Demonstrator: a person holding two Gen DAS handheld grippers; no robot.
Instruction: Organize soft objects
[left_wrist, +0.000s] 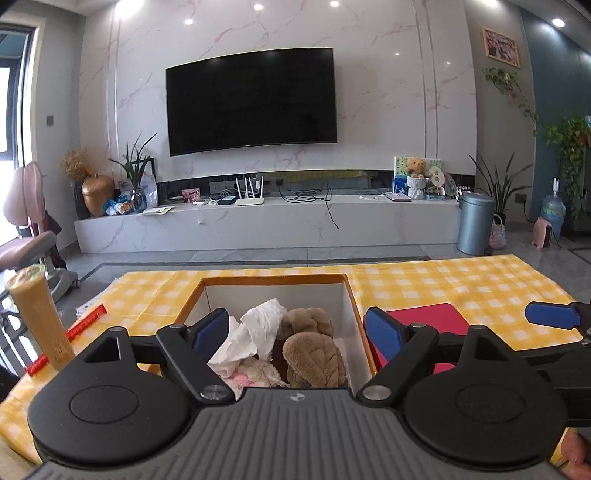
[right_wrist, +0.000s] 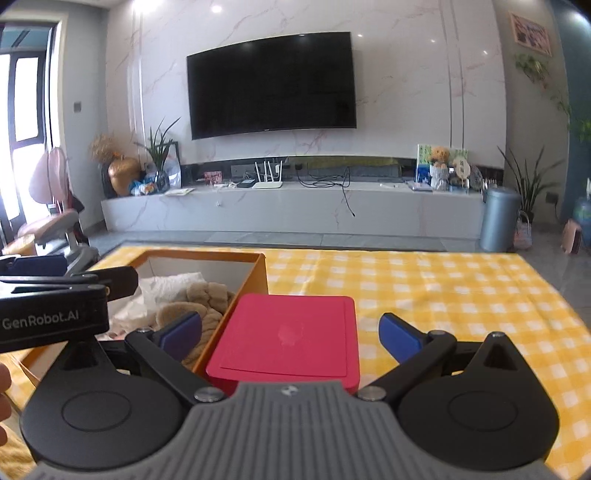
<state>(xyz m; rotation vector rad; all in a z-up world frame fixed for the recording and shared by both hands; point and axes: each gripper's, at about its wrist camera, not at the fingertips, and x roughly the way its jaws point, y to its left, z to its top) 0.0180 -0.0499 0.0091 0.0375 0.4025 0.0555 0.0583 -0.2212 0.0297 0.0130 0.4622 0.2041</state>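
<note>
Orange box (left_wrist: 354, 295) on checked tabletop (left_wrist: 461, 280): brown plush (left_wrist: 314, 347), white cloth (left_wrist: 258, 325) inside. Red lid (right_wrist: 291, 336) beside it. Left tool (left_wrist: 297, 328) and right tool (right_wrist: 291, 332): both wide, empty.

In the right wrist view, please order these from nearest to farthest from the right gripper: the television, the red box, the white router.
1. Red box: between the open fingers of the right gripper, on the checked tablecloth.
2. White router: on the low stand across the room.
3. Television: on the wall above the router.

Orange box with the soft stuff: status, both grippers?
Left gripper open over orange cardboard box. Right gripper open over red square lid. Brown plush, white cloth inside. Nothing blocking.
</note>
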